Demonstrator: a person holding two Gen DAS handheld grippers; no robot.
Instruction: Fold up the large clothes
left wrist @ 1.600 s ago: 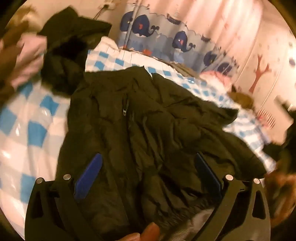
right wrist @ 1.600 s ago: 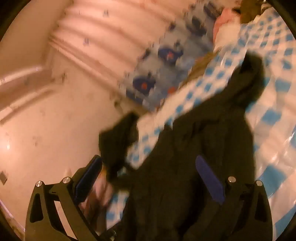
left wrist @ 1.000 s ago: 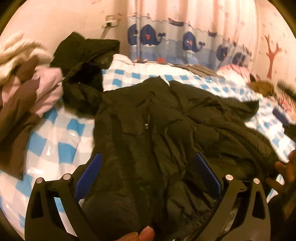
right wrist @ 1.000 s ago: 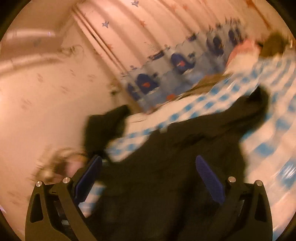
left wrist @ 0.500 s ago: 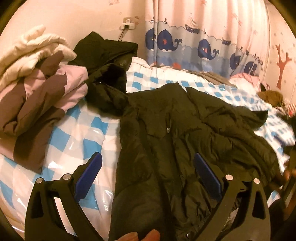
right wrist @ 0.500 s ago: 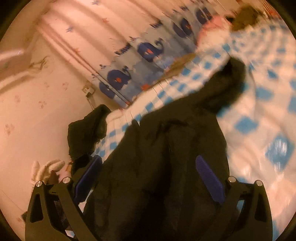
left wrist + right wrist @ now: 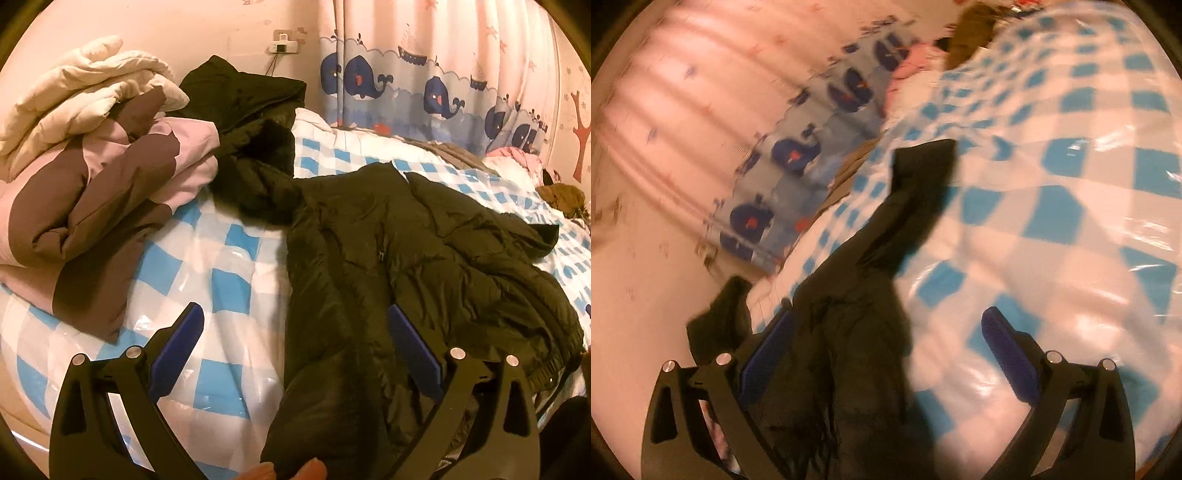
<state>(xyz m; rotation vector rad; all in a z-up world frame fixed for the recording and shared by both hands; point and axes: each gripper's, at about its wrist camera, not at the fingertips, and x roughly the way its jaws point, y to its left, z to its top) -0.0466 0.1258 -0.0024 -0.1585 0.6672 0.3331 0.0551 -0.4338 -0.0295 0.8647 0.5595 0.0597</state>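
**A:** Where is the garment to be folded?

**B:** A large dark padded jacket point(image 7: 424, 258) lies spread on a bed under a blue-and-white checked cover point(image 7: 221, 288), front side up, its zip running roughly down the middle. One sleeve point(image 7: 908, 206) stretches away across the checks in the right wrist view. It looks laid flat so that the sides can be folded inward, though the body is rumpled.

**A:** And the tongs?

**B:** The left tongs point(image 7: 295, 343) hang open above the jacket's near left edge, blue pads spread wide, nothing between them. The right tongs point(image 7: 886, 347) are open too, and low over the jacket's right side; dark fabric covers part of the left pad, but the jaws stand wide, so I judge nothing is gripped. That view is blurred.

**A:** Why stand there?

**B:** Probably to take hold of the hem or sides at both ends together; a bulky jacket needs two hands.

**A:** What surrounds it?

**B:** At the left, a heap of pink, brown and cream bedding point(image 7: 92, 166), and a second dark coat point(image 7: 251, 122) touching the jacket's collar. Behind, a curtain with whales point(image 7: 424, 88).
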